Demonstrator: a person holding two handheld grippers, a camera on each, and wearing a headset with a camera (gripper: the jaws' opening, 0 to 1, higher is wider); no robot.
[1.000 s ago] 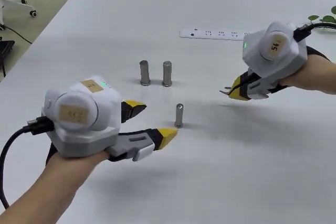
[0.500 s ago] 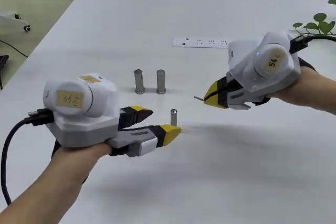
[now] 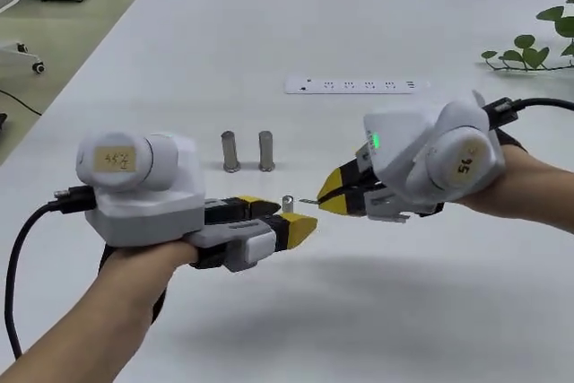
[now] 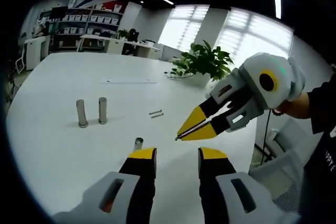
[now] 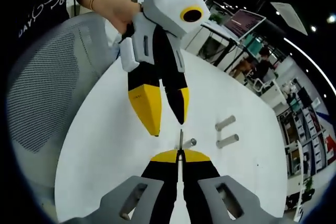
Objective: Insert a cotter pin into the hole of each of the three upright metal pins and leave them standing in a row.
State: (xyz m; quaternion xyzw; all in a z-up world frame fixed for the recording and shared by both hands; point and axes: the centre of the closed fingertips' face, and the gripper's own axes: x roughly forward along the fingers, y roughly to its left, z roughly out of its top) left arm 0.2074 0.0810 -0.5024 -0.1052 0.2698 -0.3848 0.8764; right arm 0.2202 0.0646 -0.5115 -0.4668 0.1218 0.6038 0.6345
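Three short upright metal pins stand on the white table. Two stand side by side, one (image 3: 230,151) (image 4: 81,113) and its neighbour (image 3: 265,151) (image 4: 103,110). The third pin (image 3: 288,204) (image 4: 138,143) (image 5: 191,142) stands nearer, just ahead of my left gripper (image 3: 285,215) (image 4: 177,154), which is open with nothing between its jaws. My right gripper (image 3: 325,196) (image 5: 181,156) is shut on a thin cotter pin (image 3: 309,201) (image 4: 179,137) (image 5: 180,139), whose tip points at the near pin from the right, a short way off. Two more cotter pins (image 4: 155,113) lie on the table.
A white power strip (image 3: 350,86) lies across the table behind the pins. A green plant (image 3: 529,51) (image 4: 202,61) stands at the far right edge. A mesh office chair (image 5: 58,93) stands beside the table.
My right gripper has swung left and down with the cotter pin, closing on the near pin. My left gripper has come up to that pin. The head camera has tilted.
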